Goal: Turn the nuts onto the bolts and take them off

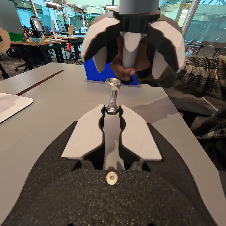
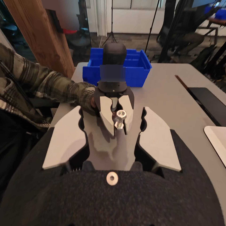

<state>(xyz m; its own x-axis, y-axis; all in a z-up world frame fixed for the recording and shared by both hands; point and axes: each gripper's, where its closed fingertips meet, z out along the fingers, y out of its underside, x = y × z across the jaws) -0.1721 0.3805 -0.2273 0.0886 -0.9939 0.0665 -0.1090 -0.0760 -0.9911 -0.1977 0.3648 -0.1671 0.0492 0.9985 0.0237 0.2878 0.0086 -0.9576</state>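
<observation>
left tool (image 1: 112, 110) is clamped on the bolt (image 1: 112, 97) head, holding it upright over the grey surface (image 1: 61, 110), nut (image 1: 112, 83) sitting at the threaded top. right tool (image 2: 111, 123) hangs spread wide, facing it. blue bin (image 2: 137, 72) sits near the far edge.

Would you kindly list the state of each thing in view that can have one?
left gripper: shut on the bolt's head
right gripper: open, holding nothing
bolt: upright, head down
nut: sits on the bolt's top end
blue bin: open-topped, contents hidden
</observation>
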